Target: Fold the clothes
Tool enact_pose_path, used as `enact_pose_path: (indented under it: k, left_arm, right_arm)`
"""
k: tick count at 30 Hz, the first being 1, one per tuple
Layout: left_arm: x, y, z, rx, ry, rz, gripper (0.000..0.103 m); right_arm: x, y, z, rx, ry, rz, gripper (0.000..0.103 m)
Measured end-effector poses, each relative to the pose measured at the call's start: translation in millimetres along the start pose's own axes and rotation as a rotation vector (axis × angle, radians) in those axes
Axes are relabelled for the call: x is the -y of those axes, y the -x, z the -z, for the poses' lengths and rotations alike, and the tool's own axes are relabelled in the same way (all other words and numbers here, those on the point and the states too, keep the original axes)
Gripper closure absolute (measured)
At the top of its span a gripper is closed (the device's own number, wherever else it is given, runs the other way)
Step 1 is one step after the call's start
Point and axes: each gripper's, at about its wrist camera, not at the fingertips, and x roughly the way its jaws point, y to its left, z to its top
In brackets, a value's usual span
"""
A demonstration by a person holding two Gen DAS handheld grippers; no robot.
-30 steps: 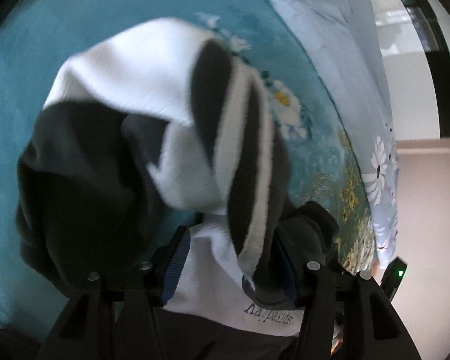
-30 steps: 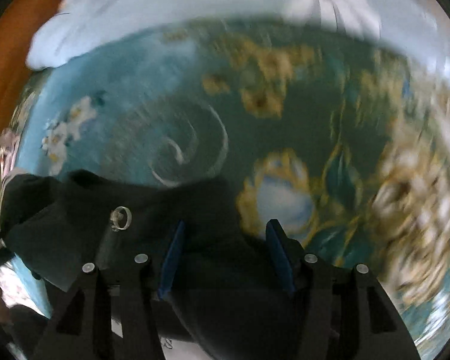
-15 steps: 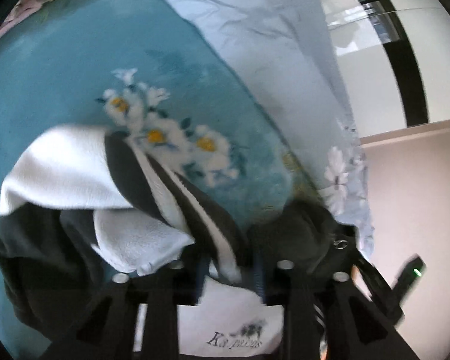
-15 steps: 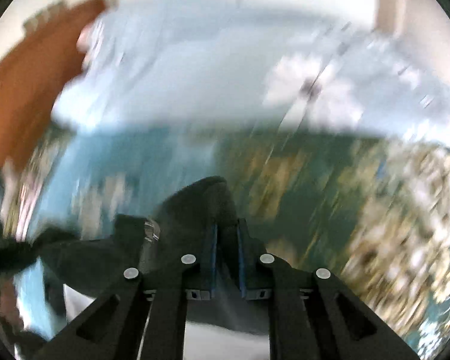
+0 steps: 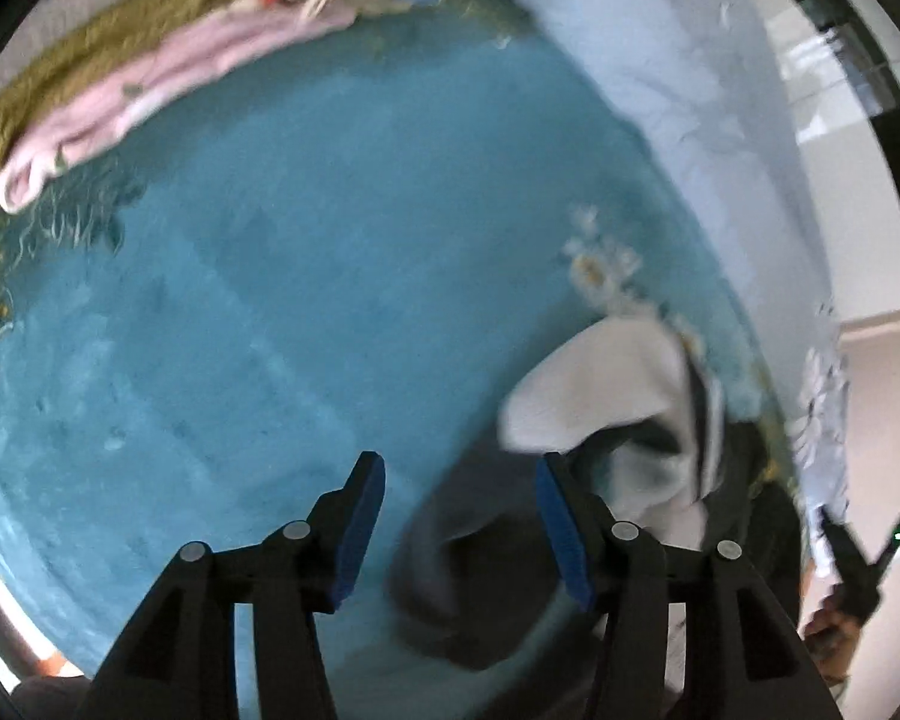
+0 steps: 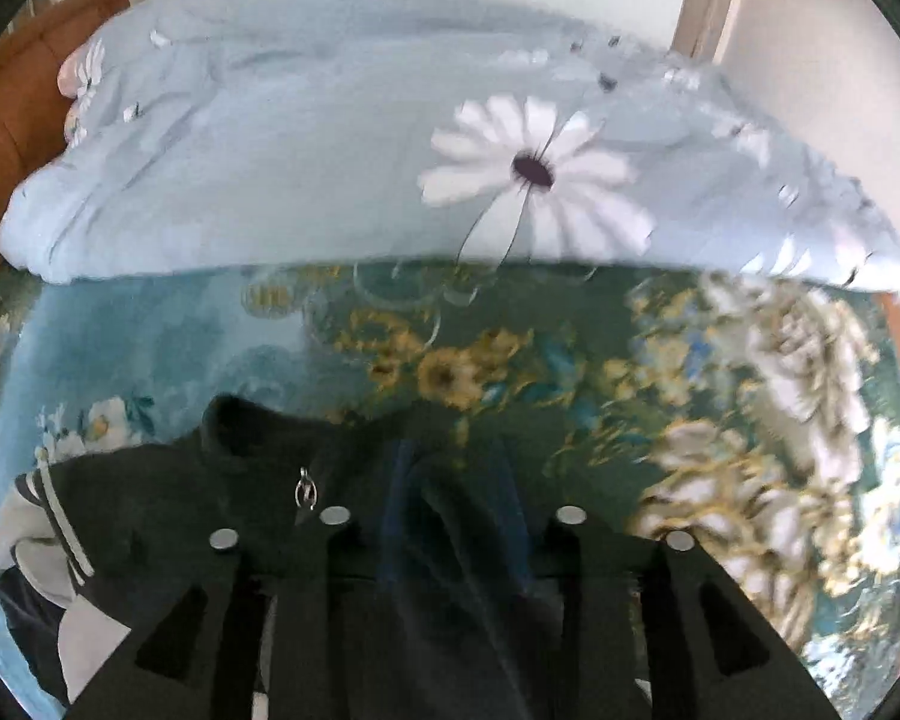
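Note:
A black and white jacket with striped cuffs lies on the teal floral bedspread. In the left wrist view the jacket lies bunched at the lower right, its white sleeve on top. My left gripper is open and empty, just left of the jacket. In the right wrist view the jacket's black collar and zipper pull lie at the lower left. My right gripper hovers over the black cloth; its blue pads are blurred and stand apart.
A pale blue quilt with daisy prints lies bunched along the far side of the bed. A pink and an olive garment lie at the far left of the bedspread. A brown headboard shows at left.
My left gripper has opened, let go of the jacket's sleeve and swung left. My right gripper, shut on the black cloth half a second ago, now shows its pads apart.

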Motion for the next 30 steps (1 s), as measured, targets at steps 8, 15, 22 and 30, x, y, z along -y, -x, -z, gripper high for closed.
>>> enact_pose_path:
  k: [8,15,22,30]
  left_arm:
    - [3.2,-57.3,21.8,-0.202,0.014,0.028,0.046]
    - [14.1,-48.0,8.8,-0.190,-0.115,-0.074,0.091]
    - [25.6,-8.9,-49.8,-0.077,-0.331,-0.288,0.092]
    - [40.7,11.3,-109.4,0.029,-0.399,-0.418,0.076]
  right_arm:
    - [18.2,63.4,49.5,0.014,-0.044,-0.027,0.058]
    - [48.7,73.9,100.2,-0.088,-0.253,-0.064,0.056]
    - [79.3,84.6,132.7,-0.103,-0.281,-0.031,0.056]
    - [105.6,100.2,149.0,-0.085,-0.357,-0.056,0.050]
